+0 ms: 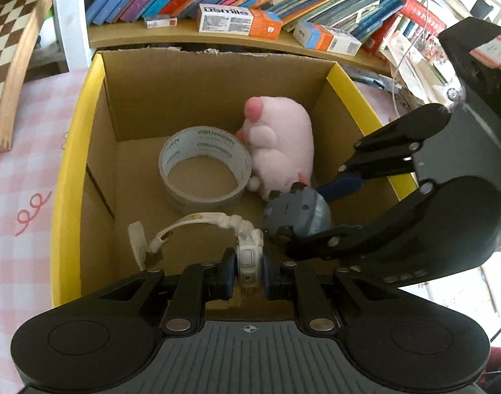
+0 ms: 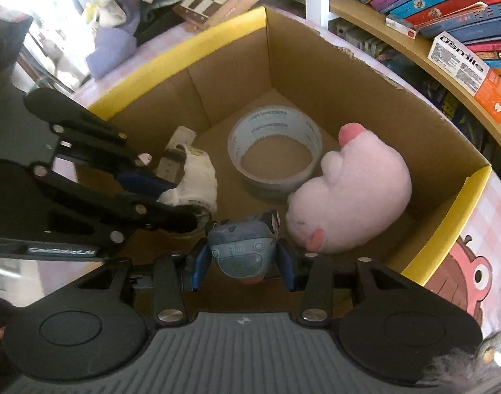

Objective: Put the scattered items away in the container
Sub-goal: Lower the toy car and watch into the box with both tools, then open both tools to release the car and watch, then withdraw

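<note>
While my left gripper [image 1: 248, 267] clamps a white watch [image 1: 247, 256] and my right gripper [image 2: 242, 262] a grey toy [image 2: 240, 246], seemingly above the box [image 1: 66, 177] floor, release comes next.

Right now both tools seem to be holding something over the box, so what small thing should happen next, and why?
Probably open the left tool and let the white watch drop. It already hangs inside the cardboard box, above bare floor beside the tape roll. The right tool could release its blue-grey toy likewise, near the pink plush.
</note>
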